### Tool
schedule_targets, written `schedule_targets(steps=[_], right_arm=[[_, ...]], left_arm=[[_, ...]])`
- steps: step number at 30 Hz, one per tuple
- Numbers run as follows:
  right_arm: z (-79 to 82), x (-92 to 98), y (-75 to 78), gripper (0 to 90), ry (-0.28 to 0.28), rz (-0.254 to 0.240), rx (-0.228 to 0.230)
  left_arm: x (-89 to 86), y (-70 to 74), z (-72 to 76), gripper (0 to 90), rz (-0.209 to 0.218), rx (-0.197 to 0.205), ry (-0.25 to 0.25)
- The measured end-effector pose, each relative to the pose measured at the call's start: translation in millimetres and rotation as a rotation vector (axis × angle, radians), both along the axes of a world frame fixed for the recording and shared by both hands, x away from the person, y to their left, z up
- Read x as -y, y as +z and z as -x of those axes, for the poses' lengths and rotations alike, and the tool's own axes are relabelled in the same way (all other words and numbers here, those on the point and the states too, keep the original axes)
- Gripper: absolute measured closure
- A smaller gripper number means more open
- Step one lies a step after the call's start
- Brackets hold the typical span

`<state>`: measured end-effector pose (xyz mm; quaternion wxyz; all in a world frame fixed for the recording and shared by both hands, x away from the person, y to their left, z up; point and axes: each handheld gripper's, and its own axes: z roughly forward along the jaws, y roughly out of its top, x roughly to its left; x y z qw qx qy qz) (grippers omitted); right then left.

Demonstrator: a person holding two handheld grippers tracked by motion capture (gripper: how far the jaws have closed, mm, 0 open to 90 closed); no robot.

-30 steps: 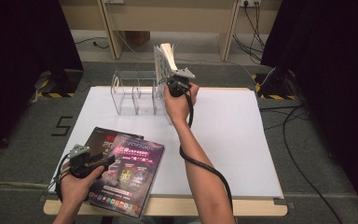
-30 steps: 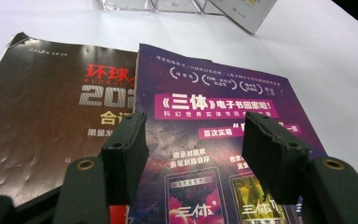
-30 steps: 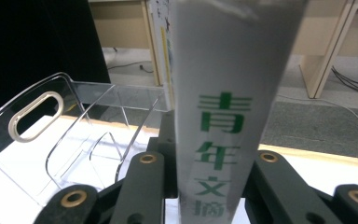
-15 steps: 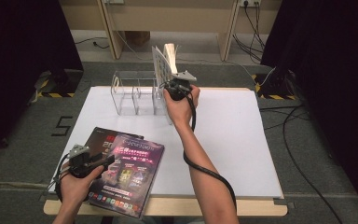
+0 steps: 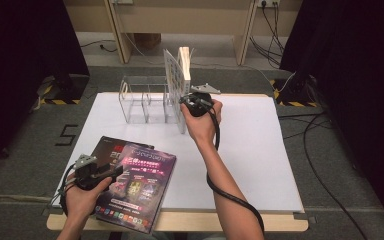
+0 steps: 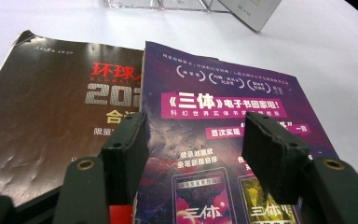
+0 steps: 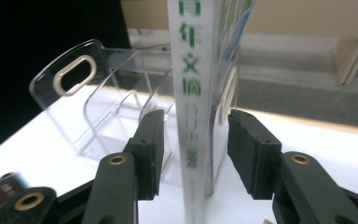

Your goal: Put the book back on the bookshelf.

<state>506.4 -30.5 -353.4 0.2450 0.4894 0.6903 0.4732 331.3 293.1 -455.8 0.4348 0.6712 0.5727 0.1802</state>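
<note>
Item: white book (image 5: pixel 182 75) upright at the clear rack (image 5: pixel 145 100), right tool (image 5: pixel 189 101) just letting go.

Right tool's jaws have just been opening; in the right gripper view the book's spine (image 7: pixel 191 107) stands between them, pads clear on both sides, long axis vertical, directly ahead. Rack lies ahead and left of this tool, its dividers (image 7: pixel 121 107) close beside the book, the nearest obstruction. Left tool (image 5: pixel 87 170), open and holding nothing, hovers over a purple magazine (image 6: pixel 233 140) directly beneath, overlapping a dark magazine (image 6: pixel 51 126) on the desk (image 5: pixel 260 145), near edge. Right hand is nearer the book.
</note>
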Motion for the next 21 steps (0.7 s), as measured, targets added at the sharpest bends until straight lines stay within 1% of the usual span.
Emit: schedule_targets(steps=[1,3,4,6,9,12,13,14,15,18,19,21], right_arm=[[1.6,1.6,-0.7,56.9,0.004,-0.006,-0.007],[6.0,4.0,-2.1,55.9,0.006,0.007,-0.002],[7.7,5.4,-3.0,55.5,0.007,0.002,-0.004],[10.9,7.9,-5.0,55.6,0.013,-0.008,-0.02],[16.4,10.5,-7.8,56.2,0.023,-0.002,-0.028],[22.4,13.2,-10.7,57.4,0.034,-0.013,-0.048],[24.6,14.2,-12.3,57.8,0.039,-0.019,-0.057],[26.8,15.3,-14.3,58.6,0.044,-0.016,-0.067],[29.0,16.4,-17.1,60.9,0.05,-0.015,-0.081],[33.4,19.6,-28.7,65.5,0.066,-0.013,-0.121],[34.9,20.6,-34.2,67.8,0.071,-0.007,-0.142],[37.0,22.1,-41.9,70.1,0.077,-0.004,-0.165]], left_arm=[[-0.4,0.0,-0.5,39.3,-0.003,0.0,0.002],[-1.6,-0.1,-1.7,39.3,-0.008,0.0,0.008],[-2.2,0.0,-2.4,39.2,-0.008,0.0,0.011],[-3.5,0.0,-4.1,39.1,-0.016,-0.005,0.011],[-5.0,-1.4,-6.6,39.0,-0.023,-0.017,0.014],[-5.7,-3.8,-9.2,39.0,-0.027,-0.031,0.015],[-6.1,-4.7,-10.1,39.0,-0.028,-0.037,0.017],[-6.6,-5.8,-11.0,39.2,-0.029,-0.043,0.017],[-7.2,-7.0,-12.0,39.5,-0.03,-0.048,0.018],[-8.8,-10.3,-14.9,41.7,-0.029,-0.063,0.02],[-9.1,-10.9,-15.4,43.2,-0.03,-0.066,0.019],[-10.1,-13.1,-17.0,46.7,-0.034,-0.079,0.015]])
